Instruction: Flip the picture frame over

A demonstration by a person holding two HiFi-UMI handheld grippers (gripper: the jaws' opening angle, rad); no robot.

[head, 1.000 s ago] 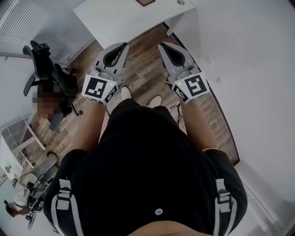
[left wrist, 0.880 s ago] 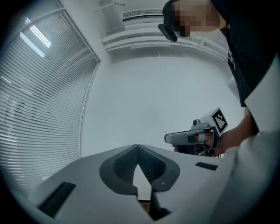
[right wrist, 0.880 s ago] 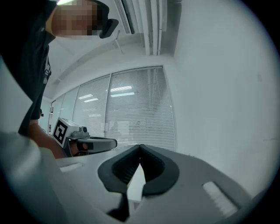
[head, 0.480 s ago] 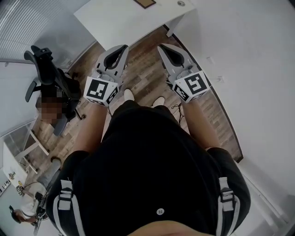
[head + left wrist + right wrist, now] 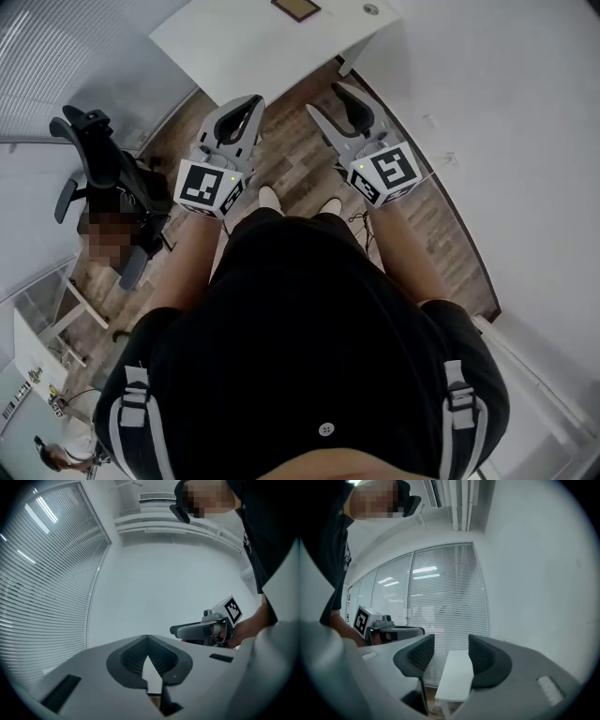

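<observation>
A wood-plank floor ran under a white table (image 5: 246, 42), with white walls and window blinds around it. In the head view, the picture frame (image 5: 296, 8) lay flat on that table, well ahead of both grippers and beyond their tips, untouched. The left gripper (image 5: 252, 99) was clenched with nothing in it. The right gripper (image 5: 327, 99) had just been opening its jaws, and nothing stood between them. An office chair (image 5: 101, 155) stood off to the left gripper's outer side.

In the left gripper view, the jaw tips met in a point, and only a sliver of pale surface showed in the gap behind them. The frame was out of sight here.

In the right gripper view, the ribbed pads stood apart. The table showed far ahead through the gap, but the frame could not be made out.

The frame looked small, thin and rigid, probably light, and possibly glazed and so fragile. Lying flat on a smooth top, it would likely slide, so its raised brown border at one edge seemed the best hold, with the other gripper steadying it.
</observation>
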